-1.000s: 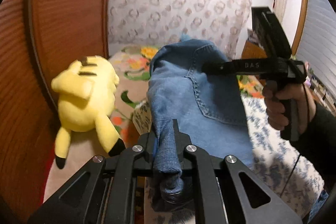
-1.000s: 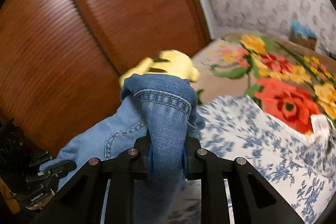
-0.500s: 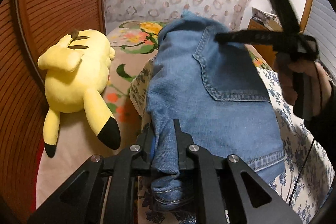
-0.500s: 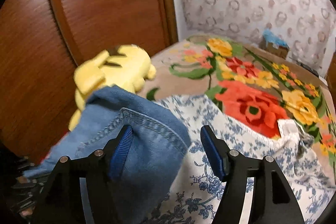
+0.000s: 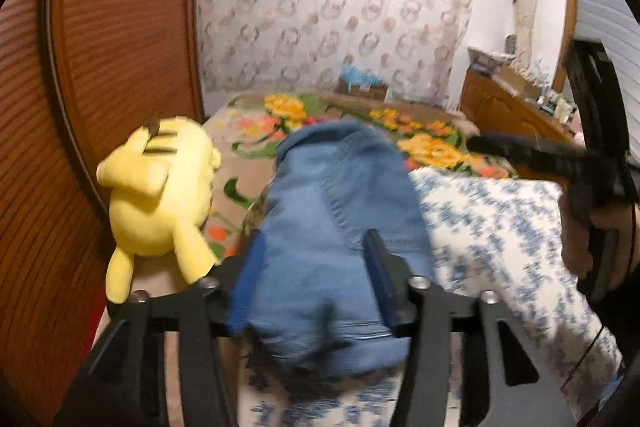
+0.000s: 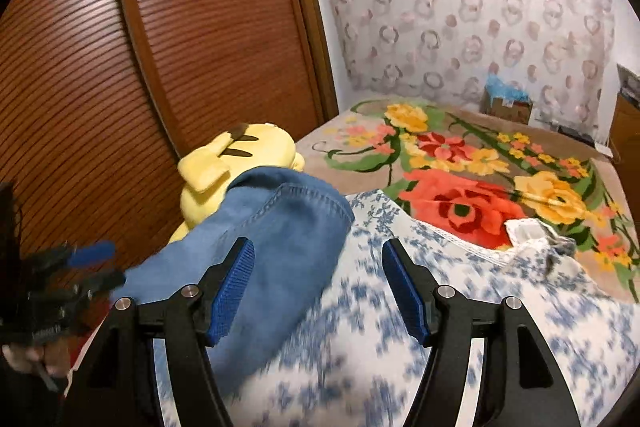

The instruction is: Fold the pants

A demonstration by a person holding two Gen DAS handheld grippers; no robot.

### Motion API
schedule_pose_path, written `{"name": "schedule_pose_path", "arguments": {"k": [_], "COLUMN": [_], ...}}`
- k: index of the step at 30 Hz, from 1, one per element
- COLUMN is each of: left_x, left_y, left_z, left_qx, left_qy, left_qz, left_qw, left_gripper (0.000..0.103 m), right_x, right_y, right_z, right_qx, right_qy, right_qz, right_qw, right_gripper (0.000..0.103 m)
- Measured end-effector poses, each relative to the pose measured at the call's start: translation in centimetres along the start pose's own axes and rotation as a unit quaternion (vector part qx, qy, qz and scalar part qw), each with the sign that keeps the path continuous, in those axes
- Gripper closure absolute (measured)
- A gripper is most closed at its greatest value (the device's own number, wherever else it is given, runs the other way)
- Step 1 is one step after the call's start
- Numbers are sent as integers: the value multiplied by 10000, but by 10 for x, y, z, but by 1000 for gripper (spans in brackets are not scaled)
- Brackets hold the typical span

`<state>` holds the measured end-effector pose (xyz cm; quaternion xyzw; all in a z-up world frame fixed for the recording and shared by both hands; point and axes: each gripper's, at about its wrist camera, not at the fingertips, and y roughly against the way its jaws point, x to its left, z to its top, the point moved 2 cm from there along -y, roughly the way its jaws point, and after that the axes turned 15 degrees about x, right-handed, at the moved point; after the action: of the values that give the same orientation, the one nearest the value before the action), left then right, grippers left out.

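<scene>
The blue denim pants (image 5: 340,211) lie folded in a compact pile on the blue-and-white floral sheet (image 5: 492,227). My left gripper (image 5: 316,263) is open, its fingers spread either side of the near end of the pile, no longer pinching it. The pants also show in the right wrist view (image 6: 272,243), left of centre. My right gripper (image 6: 318,279) is open and empty above the sheet (image 6: 400,327), its left finger (image 6: 232,283) over the denim edge. The right gripper also appears at the right of the left wrist view (image 5: 476,145).
A yellow plush toy (image 5: 160,199) lies just left of the pants, against a brown slatted wooden door (image 5: 104,67). A floral blanket (image 6: 460,171) covers the far bed. A cardboard box (image 6: 508,103) and a wooden dresser (image 5: 504,111) stand at the back.
My right gripper let go of the pants first and pulled back to the right. My left gripper has now opened and released the denim, which rests on the sheet.
</scene>
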<state>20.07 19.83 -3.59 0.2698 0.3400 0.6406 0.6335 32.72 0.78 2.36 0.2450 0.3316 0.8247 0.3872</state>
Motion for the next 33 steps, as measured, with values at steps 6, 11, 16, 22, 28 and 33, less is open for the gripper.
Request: {"name": "schedule_pose_path", "arguments": {"k": [6, 11, 16, 22, 28, 33], "left_x": [-43, -81, -116, -152, -172, -184], "left_y": [34, 53, 75, 105, 129, 141], "left_z": [1, -6, -13, -25, -38, -49], "left_qx": [-410, -561, -773, -980, -1068, -1105], "left_qy": [-277, -439, -598, -790, -765, -777], "left_qz": [-34, -194, -271, -152, -112, -152], "left_qw": [9988, 9973, 9948, 9919, 9913, 9907], "left_gripper": [22, 18, 18, 18, 18, 18], "right_x": [-2, 0, 4, 13, 29, 44], "right_y": [60, 109, 151, 208, 240, 252], "right_z": [-60, -103, -139, -177, -210, -232], "right_qx": [-239, -504, -726, -1138, -1393, -1532], "right_qy": [-60, -249, -425, -706, -855, -971], "right_qz": [-234, -417, -773, -1062, -1339, -1617], "right_qw": [9994, 9975, 9934, 9853, 9774, 9700], "right_gripper": [35, 34, 34, 32, 32, 31]}}
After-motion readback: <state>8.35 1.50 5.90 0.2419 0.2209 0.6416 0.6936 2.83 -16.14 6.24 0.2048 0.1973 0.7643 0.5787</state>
